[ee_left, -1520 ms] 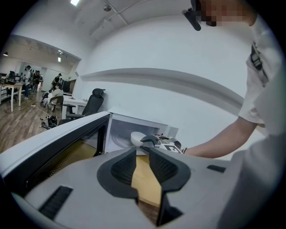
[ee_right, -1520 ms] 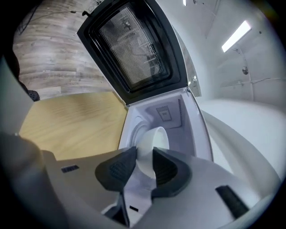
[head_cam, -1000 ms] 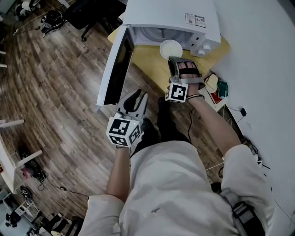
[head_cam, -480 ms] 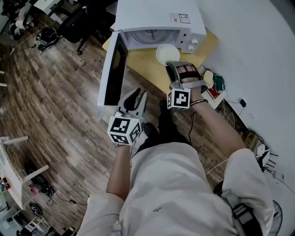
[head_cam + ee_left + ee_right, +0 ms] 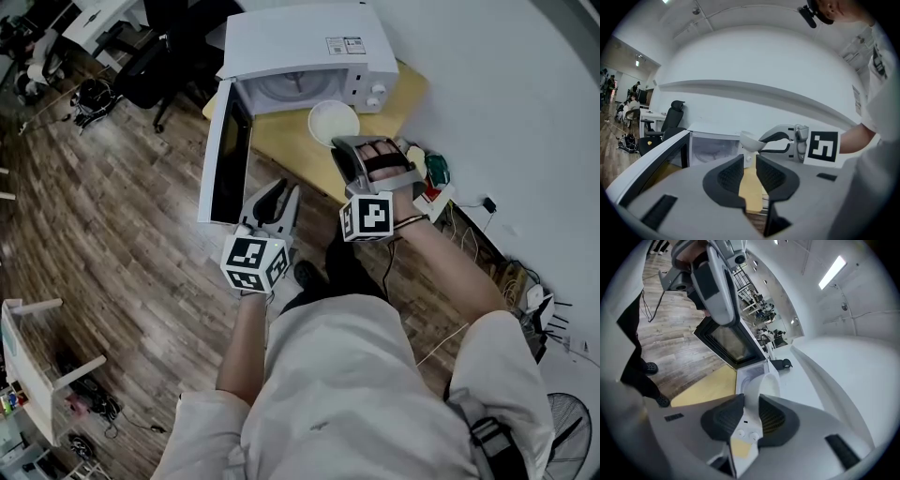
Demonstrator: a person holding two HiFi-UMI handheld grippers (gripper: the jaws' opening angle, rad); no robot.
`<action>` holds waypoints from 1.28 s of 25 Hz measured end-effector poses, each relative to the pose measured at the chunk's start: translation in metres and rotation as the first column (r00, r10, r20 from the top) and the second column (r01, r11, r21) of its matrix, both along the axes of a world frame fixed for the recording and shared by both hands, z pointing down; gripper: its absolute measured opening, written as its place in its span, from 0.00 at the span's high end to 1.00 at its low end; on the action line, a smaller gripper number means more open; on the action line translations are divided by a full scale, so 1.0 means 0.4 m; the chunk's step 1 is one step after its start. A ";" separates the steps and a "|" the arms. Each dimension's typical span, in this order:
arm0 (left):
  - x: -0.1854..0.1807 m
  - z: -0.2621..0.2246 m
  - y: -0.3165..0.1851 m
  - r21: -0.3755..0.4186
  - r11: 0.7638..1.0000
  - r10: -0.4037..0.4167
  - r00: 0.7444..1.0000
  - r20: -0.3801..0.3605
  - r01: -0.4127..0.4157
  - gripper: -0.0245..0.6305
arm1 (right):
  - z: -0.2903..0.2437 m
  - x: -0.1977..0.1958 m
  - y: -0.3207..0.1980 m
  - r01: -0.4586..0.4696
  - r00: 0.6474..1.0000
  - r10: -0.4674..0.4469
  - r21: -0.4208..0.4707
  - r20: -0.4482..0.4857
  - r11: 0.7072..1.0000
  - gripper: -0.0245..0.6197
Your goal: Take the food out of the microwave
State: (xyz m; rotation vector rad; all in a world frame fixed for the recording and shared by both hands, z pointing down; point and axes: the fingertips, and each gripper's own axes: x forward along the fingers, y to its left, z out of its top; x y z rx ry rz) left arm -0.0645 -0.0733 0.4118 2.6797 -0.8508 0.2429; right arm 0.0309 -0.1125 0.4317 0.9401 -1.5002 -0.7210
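Microwave [image 5: 300, 47]: white casing, smooth, satin; door [image 5: 230, 159] dark glossy glass. Bowl [image 5: 334, 122] before it: white, smooth. Table [image 5: 281, 139] beneath: yellow, matt. Floor [image 5: 122, 206] beside: wood planks. Left gripper [image 5: 750, 159] pads [image 5: 730, 176]: black, ribbed, matt

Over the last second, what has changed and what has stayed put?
The right gripper, clamped on the white bowl, has drawn it clear of the microwave mouth, toward the person. Unchanged: that grip, the open door, and the left gripper, open and empty near the door.

Yellow tbl [image 5: 281, 141] on wood floor [image 5: 122, 216] carries white microwave [image 5: 300, 42] w/ door [image 5: 228, 155] open
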 end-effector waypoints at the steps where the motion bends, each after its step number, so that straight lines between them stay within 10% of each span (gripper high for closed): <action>1: 0.004 -0.005 0.000 0.004 1.000 0.004 1.000 0.001 -0.004 0.84 | -0.006 -0.001 0.008 0.001 1.000 -0.001 -0.005 0.005 1.000 0.81; 32: 0.062 -0.052 0.023 0.049 0.998 0.039 0.999 0.011 -0.040 0.93 | -0.064 -0.034 0.107 0.040 0.999 -0.038 -0.066 0.034 0.997 0.82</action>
